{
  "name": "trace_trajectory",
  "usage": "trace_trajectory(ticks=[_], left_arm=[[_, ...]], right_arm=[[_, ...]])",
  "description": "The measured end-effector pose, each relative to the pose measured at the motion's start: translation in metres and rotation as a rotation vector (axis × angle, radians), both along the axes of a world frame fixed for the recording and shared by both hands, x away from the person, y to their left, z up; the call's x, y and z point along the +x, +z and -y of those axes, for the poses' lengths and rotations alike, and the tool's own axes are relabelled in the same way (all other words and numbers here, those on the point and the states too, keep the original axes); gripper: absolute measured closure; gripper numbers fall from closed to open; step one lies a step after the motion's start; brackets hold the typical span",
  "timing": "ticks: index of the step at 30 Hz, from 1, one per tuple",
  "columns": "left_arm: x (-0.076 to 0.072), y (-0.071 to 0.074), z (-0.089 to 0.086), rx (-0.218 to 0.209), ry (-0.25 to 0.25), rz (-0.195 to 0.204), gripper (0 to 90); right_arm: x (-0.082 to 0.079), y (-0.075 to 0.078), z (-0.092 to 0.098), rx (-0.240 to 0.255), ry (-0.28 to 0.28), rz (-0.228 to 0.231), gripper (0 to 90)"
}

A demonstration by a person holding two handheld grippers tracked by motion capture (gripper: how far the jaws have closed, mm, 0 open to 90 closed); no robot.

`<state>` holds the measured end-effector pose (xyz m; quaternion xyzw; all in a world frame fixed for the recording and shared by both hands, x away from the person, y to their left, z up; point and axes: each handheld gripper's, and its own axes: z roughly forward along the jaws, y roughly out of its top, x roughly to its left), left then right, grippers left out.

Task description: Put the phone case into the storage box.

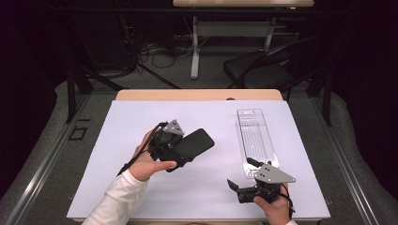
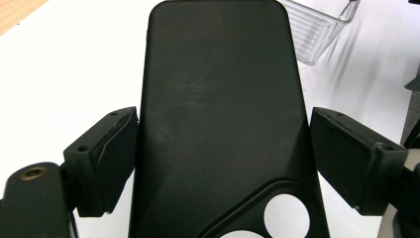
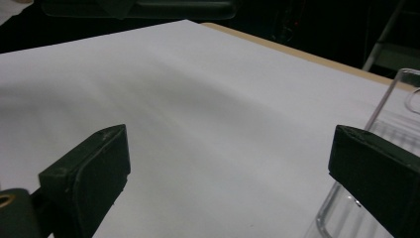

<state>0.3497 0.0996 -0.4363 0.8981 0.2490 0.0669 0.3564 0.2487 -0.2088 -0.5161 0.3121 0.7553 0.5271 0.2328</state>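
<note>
A black phone case (image 1: 199,142) is clamped between the pads of my left gripper (image 1: 180,149) and held just above the white sheet, its far end pointing toward the table's right. In the left gripper view the case (image 2: 218,99) stands between both pads, its camera cutout near the bottom, and my left gripper (image 2: 223,153) is shut on its long edges. My right gripper (image 1: 241,173) rests low at the front right, jaws wide open with nothing between them. A clear plastic package (image 1: 256,136) lies just beyond it; its rim (image 3: 391,124) shows beside the right jaw of my right gripper (image 3: 230,163).
A white sheet (image 1: 141,122) covers most of the wooden table (image 1: 197,95). Behind the table stand a dark chair (image 1: 258,70) and the white legs of another desk (image 1: 195,47), with cables on the floor. The clear package (image 2: 317,25) also lies ahead of the left gripper.
</note>
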Motion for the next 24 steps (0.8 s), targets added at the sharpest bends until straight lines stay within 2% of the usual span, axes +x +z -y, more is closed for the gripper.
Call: trace_trajectory(ticks=[6,10,14,19,22,24], left_arm=[[0.0,-0.002,0.002,0.011,-0.011,-0.005,14.2],[-0.001,-0.002,0.003,0.011,-0.013,-0.008,14.2],[0.0,-0.003,0.003,0.018,-0.015,-0.008,14.2],[0.0,-0.003,0.003,0.019,-0.013,-0.015,14.2],[0.001,-0.004,0.002,0.022,-0.012,-0.017,14.2],[0.001,-0.004,0.002,0.023,-0.009,-0.017,14.2]], right_arm=[[0.007,0.004,-0.005,-0.033,0.027,-0.058,0.0],[0.012,0.008,-0.006,-0.063,0.029,-0.075,0.0],[0.014,0.012,-0.008,-0.094,0.018,-0.056,0.0],[0.017,0.018,-0.01,-0.099,0.024,-0.044,0.0],[0.02,0.024,-0.013,-0.121,0.029,-0.034,0.0],[0.022,0.027,-0.014,-0.139,0.041,-0.027,4.0]])
